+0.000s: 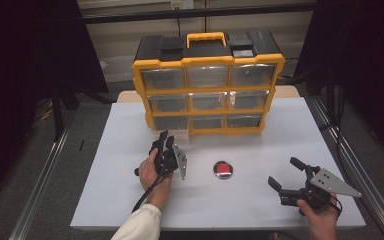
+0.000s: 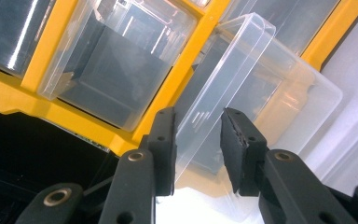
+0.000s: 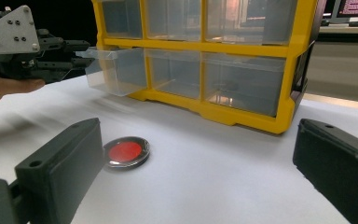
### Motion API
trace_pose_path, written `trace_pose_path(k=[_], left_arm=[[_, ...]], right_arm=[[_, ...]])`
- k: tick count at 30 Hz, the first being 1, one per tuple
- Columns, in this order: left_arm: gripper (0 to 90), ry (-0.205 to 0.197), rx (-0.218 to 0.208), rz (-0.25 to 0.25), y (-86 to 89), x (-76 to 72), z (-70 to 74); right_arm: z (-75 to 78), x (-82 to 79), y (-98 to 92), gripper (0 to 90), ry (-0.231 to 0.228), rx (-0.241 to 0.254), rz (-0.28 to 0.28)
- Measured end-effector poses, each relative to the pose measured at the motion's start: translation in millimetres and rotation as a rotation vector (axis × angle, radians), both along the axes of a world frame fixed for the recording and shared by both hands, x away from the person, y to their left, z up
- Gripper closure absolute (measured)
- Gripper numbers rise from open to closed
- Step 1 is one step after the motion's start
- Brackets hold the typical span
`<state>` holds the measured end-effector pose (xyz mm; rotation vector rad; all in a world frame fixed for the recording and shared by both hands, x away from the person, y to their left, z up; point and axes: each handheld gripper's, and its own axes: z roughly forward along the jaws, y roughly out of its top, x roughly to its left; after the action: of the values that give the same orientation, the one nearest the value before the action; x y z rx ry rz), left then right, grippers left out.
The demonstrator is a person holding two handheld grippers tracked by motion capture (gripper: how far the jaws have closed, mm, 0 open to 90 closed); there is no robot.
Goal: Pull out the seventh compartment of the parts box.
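Centrally, far side of white table: yellow-and-black plastic organiser cabinet, nine clear drawers, yellow handle on top. Bottom-left clear plastic drawer pulled partly out toward near side. Left gripper at that drawer; jaws narrowly parted either side of drawer's front lip, firm contact not clear. Small round red disc with dark rim near table centre. Right gripper near right, jaws wide apart, holding nothing.
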<state>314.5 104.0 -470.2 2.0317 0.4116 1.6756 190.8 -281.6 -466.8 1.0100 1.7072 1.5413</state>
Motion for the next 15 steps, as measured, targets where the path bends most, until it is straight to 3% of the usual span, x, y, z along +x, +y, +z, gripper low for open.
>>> trace_pose_path(k=[3, 7, 11, 15], left_arm=[[66.5, -0.002, -0.012, -0.007, -0.4, -0.2, -0.7], [66.5, -0.009, 0.012, -0.009, 0.5, -1.0, 1.4], [66.3, 0.001, -0.007, -0.006, 0.1, -2.3, 0.0], [66.1, 0.002, 0.003, -0.002, 0.8, -3.7, 1.5]], right_arm=[[0.1, -0.1, 0.0, 1.4, -0.001, 0.000, 0.001], [0.0, 0.0, 0.0, 1.4, 0.000, 0.000, 0.001], [0.2, -0.2, 0.0, 1.5, 0.002, 0.001, 0.000], [0.1, 0.0, 0.0, 1.4, -0.001, 0.001, 0.001]])
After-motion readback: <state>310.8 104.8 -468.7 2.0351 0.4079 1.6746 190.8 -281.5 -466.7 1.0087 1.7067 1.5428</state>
